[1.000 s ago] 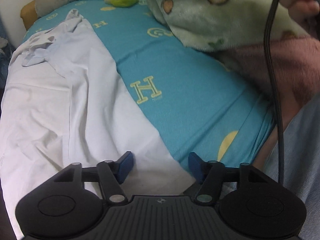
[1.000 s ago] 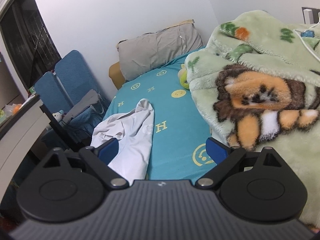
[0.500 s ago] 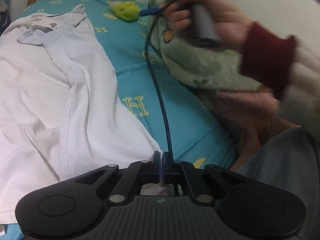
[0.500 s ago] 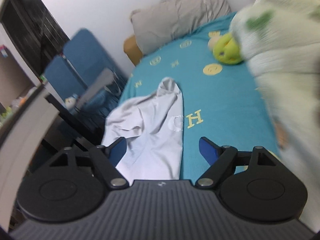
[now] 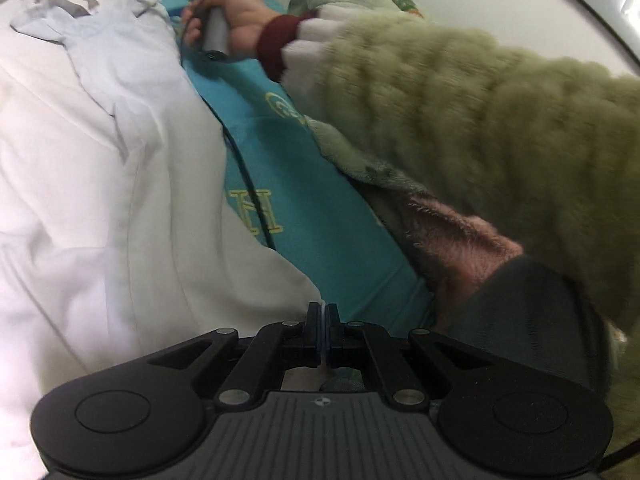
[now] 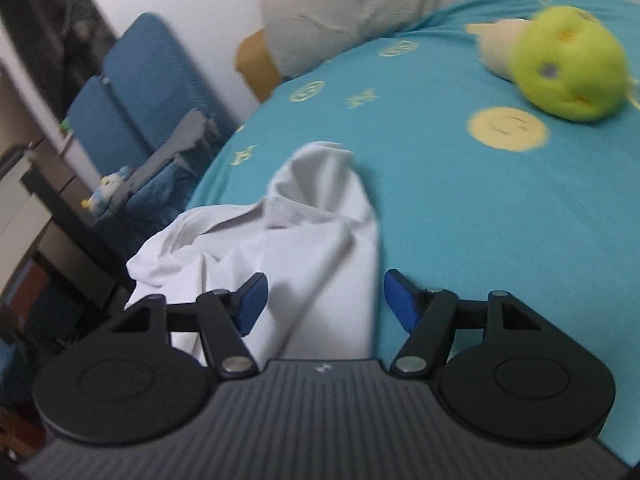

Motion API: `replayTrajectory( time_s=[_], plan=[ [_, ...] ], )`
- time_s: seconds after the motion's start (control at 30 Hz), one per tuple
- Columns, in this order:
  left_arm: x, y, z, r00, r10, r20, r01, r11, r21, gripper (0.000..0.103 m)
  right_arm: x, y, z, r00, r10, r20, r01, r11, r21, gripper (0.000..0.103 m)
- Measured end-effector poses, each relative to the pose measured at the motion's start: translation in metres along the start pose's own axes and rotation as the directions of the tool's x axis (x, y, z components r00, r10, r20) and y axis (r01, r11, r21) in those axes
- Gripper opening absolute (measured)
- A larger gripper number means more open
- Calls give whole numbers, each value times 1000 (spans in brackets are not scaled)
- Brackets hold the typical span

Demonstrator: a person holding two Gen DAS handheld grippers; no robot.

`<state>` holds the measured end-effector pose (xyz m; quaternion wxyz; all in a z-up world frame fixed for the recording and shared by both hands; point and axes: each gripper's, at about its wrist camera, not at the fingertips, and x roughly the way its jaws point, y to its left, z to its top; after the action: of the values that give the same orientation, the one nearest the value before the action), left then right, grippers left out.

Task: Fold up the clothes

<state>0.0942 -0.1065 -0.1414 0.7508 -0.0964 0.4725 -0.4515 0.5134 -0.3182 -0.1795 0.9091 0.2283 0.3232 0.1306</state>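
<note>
A white garment (image 5: 100,200) lies crumpled along the left side of a teal bed sheet (image 5: 320,232). My left gripper (image 5: 323,320) is shut on the garment's near corner; a thin white edge shows between the pads. In the left wrist view a hand (image 5: 236,20) holds the right gripper over the garment's far end. In the right wrist view, my right gripper (image 6: 325,302) hangs low over that bunched far end (image 6: 320,232). Its jaws are closing, a fold of cloth lies between them, and the blue pads (image 6: 252,300) stand apart from it.
A fuzzy green sleeve (image 5: 480,120) reaches across the right side above a green fleece blanket (image 5: 360,164). A black cable (image 5: 248,184) trails over the sheet. A green plush toy (image 6: 568,64), a grey pillow (image 6: 360,0) and blue folded chairs (image 6: 140,92) lie beyond.
My left gripper closed on the garment's near corner and turned. The right gripper swept down and forward to the garment's far end, and its jaws narrowed.
</note>
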Motion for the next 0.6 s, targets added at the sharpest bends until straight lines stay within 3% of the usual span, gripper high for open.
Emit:
replayTrajectory(
  time_s=[0.03,0.07,0.4,0.6],
  plan=[
    [1,0,1,1000,-20,-1,20,1000,8,1,3,1,1,1000,6,-10,-6,1000,-3,19],
    [1,-2,1,999,-45,-2,45,999,18,1,6,3,2,1000,-7,-19,7,1000,-8,11],
    [-3,-47,7,996,-82,43,75,988,138,1,-48,11,38,993,-77,85,82,995,-57,6],
    [27,-86,24,995,-103,9,100,980,171,0,-82,-1,71,981,-161,108,174,977,-125,6]
  ],
)
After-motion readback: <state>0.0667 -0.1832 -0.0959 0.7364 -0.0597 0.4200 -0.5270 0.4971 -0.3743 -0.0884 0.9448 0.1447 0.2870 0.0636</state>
